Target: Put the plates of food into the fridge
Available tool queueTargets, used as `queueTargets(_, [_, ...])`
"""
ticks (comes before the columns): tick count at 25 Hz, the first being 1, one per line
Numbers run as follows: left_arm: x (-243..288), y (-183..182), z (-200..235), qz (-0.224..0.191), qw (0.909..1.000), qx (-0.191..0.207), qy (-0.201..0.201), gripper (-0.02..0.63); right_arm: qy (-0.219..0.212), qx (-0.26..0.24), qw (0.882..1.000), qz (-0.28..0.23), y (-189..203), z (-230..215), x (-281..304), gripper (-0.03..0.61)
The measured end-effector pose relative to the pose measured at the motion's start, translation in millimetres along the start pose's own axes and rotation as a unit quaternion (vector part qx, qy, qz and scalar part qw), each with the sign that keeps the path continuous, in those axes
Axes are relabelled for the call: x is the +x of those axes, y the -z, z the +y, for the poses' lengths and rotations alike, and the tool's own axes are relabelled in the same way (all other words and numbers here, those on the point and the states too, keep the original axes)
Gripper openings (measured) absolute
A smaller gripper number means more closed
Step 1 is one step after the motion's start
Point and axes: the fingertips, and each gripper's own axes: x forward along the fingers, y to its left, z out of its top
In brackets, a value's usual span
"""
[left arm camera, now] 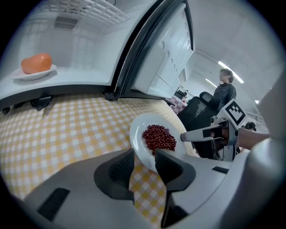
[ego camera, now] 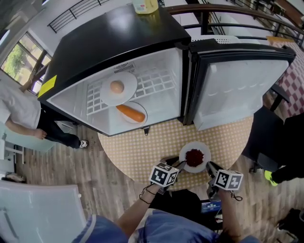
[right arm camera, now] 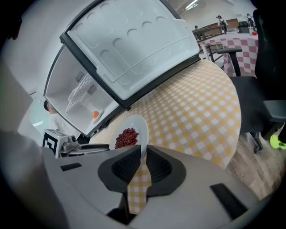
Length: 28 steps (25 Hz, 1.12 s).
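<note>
A white plate (ego camera: 203, 148) of red beans (ego camera: 194, 157) rests near the front edge of the round table, between my two grippers. My left gripper (ego camera: 181, 164) is at the plate's left rim; in the left gripper view the left gripper (left arm camera: 144, 162) is open, with the plate (left arm camera: 139, 134) edge poking into the gap. My right gripper (ego camera: 209, 167) is at the right rim. The right gripper (right arm camera: 144, 154) is shut on the plate's (right arm camera: 139, 127) edge. In the open fridge (ego camera: 118, 33), a roundish pale food (ego camera: 117, 87) sits plated on the wire shelf. A plated carrot (ego camera: 130, 113) lies below.
The fridge door (ego camera: 237, 90) stands open to the right, above the yellow checked tablecloth (ego camera: 142, 152). A yellow container (ego camera: 145, 5) is on the fridge top. A person (ego camera: 19, 111) stands at the left, and black chairs (ego camera: 270, 137) are at the right.
</note>
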Motion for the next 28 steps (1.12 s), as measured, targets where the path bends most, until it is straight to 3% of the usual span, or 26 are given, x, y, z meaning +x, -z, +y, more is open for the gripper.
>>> queueTargets(17, [-92.8,-46.8,72.1,-0.093,0.9947,-0.024,-0.038,0.149,-0.046,-0.025,0.999,-0.015,-44.1,109.4,44.9,0.047])
queueTargets(24, [-122.4,-79.8,117.6,-0.112,0.9925,-0.011,-0.048,0.149,-0.067,0.003,0.997,-0.041,-73.3,155.3,74.3,0.044])
queueTargets(28, [-135.7,-100.5,138.6,-0.125,0.9909,-0.009,-0.050,0.149,-0.077,0.052,0.994,-0.053,-81.1,172.5,89.3,0.041])
